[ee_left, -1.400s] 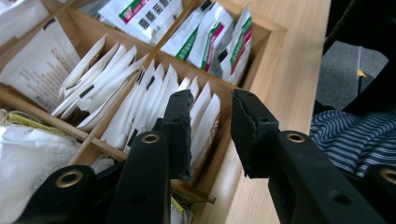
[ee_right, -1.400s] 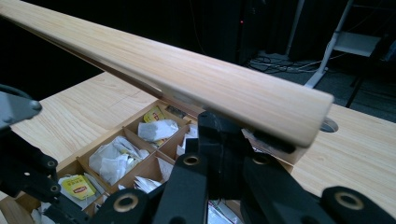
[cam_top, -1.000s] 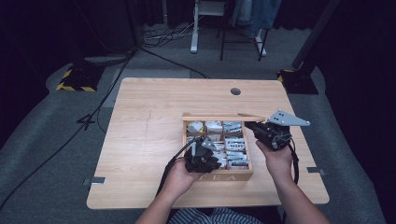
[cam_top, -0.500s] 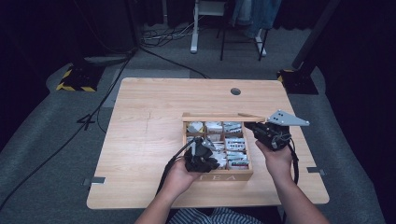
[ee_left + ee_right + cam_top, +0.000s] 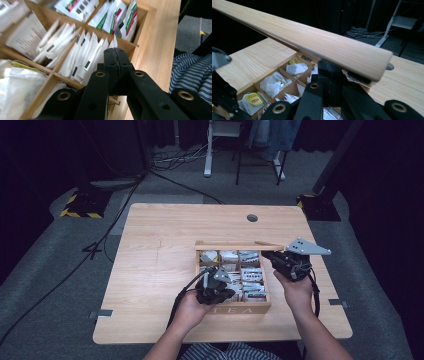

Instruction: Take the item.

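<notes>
at centre frame of the high view we see the tea box (image 5: 235, 309), lid (image 5: 239, 245) raised. left gripper (image 5: 218, 287) clenched over thin, floppy tea sachets (image 5: 85, 58); right gripper (image 5: 284, 262) clenched, propping the stiff lid. pinch sachet tops.

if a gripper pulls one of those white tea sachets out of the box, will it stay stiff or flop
Probably flop a little: the sachets look like thin flat paper envelopes. Likely very light. They stand packed close in their compartment of the tea box, so neighbours may lift with it.
</notes>
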{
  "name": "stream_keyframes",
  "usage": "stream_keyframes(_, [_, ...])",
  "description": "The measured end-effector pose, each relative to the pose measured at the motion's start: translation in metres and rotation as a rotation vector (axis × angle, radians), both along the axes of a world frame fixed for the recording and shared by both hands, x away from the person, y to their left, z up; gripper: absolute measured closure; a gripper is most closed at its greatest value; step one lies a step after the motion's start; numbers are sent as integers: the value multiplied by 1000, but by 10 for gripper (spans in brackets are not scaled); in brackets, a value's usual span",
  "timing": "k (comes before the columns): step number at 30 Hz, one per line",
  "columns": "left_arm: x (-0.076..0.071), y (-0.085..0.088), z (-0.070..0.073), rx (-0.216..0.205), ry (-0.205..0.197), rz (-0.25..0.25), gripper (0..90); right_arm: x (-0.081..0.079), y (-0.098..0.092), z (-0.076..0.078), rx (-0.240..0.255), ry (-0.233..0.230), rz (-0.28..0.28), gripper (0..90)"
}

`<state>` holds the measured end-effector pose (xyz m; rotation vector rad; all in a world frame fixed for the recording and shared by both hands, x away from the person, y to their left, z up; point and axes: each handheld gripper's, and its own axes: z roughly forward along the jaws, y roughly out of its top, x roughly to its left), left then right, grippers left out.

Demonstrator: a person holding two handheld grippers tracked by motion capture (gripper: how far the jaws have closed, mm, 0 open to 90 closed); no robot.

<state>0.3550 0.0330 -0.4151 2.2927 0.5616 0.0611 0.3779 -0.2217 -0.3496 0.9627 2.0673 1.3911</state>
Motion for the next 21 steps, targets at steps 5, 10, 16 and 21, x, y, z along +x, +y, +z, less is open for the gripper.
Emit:
stream_keyframes(5, [-5, 3, 6, -36, -45, 5, 895, 0, 0, 0, -1, 0, 1, 897])
stream_keyframes(10, [-8, 5, 11, -69, -79, 21, 896, 0, 0, 0, 0, 0, 0, 897])
stream_keyframes(16, [-11, 12, 19, -110, -105, 24, 897, 0, 0, 0, -1, 0, 0, 896])
stream_keyframes(21, [-13, 18, 24, -134, -121, 34, 897, 0, 0, 0, 0, 0, -1, 896])
